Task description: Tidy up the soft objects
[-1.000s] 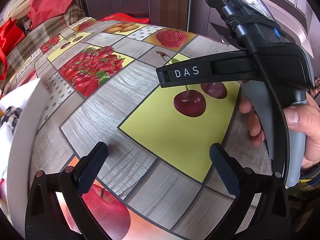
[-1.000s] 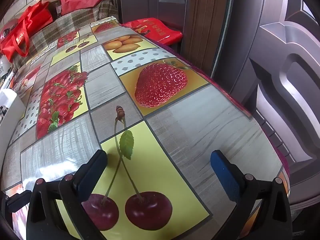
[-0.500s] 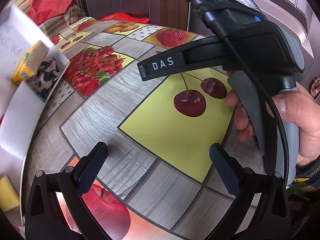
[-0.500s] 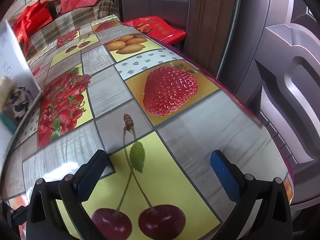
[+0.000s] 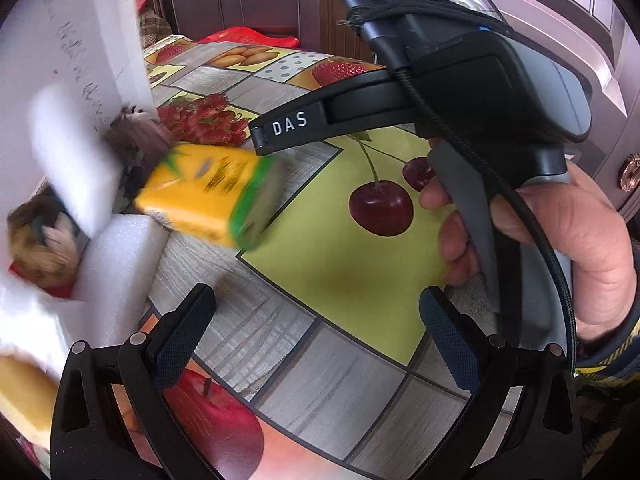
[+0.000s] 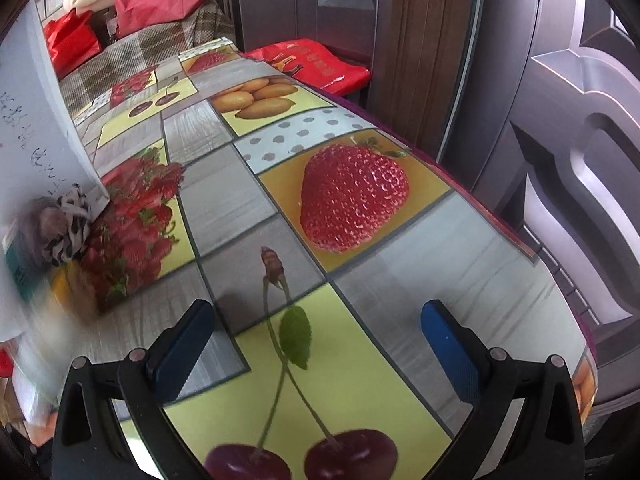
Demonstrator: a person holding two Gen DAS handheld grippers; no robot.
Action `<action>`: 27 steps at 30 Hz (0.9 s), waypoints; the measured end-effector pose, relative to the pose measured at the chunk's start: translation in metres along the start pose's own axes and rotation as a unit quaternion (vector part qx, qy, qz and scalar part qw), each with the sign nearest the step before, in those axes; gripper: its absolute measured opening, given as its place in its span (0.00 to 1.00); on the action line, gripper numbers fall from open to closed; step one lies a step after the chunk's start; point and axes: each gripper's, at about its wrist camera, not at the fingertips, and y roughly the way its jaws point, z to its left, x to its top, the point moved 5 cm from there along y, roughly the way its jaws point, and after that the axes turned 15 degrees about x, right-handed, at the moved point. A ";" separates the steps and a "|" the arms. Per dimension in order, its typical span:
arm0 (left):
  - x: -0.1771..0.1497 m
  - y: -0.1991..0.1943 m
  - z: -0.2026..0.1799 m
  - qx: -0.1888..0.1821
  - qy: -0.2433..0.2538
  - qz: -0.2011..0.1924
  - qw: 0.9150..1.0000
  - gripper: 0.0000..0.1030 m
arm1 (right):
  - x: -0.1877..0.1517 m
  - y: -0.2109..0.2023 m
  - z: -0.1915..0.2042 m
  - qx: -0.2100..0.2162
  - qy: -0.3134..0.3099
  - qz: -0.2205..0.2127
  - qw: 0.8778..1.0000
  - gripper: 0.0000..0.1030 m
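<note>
Left tool point(image 5: 316, 332): fingers spread wide with nothing between them, hovering over the yellow cherry panel of the worktop point(image 5: 344, 364).
Right tool point(image 6: 316, 340): also spread wide and empty, over the cherry stems; in the left wrist view its black body lettered DAS is gripped by a hand point(image 5: 560, 240) at the worktop's right edge.
White box point(image 5: 68, 80): tipped up at the left edge of the worktop, handwriting on its wall, its contents spilling out toward the middle.
Yellow and green pack point(image 5: 208, 196): blurred, just past the box mouth; whether it touches the worktop I cannot tell.
White foam pieces point(image 5: 120, 264): one under the pack beside the left edge, another blurred block above it.
Black and white spotted cloth point(image 6: 68, 224): bunched at the box's lower corner, against the strawberry panel.
Brown plush toy point(image 5: 36, 240): tucked in at the far left, partly hidden by foam.
Red bag point(image 6: 312, 64): beyond the far edge of the worktop, by the door.
</note>
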 end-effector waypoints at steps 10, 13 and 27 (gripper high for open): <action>0.001 0.000 0.001 -0.001 0.000 -0.001 1.000 0.99 | 0.001 0.002 0.002 0.004 -0.001 -0.003 1.000 1.00; 0.001 0.000 0.001 0.000 0.000 -0.001 1.000 0.99 | 0.001 0.002 0.002 0.003 -0.001 -0.003 1.000 1.00; 0.001 0.000 0.001 0.000 0.000 -0.001 1.000 0.99 | 0.001 0.002 0.004 0.003 -0.001 -0.004 1.000 1.00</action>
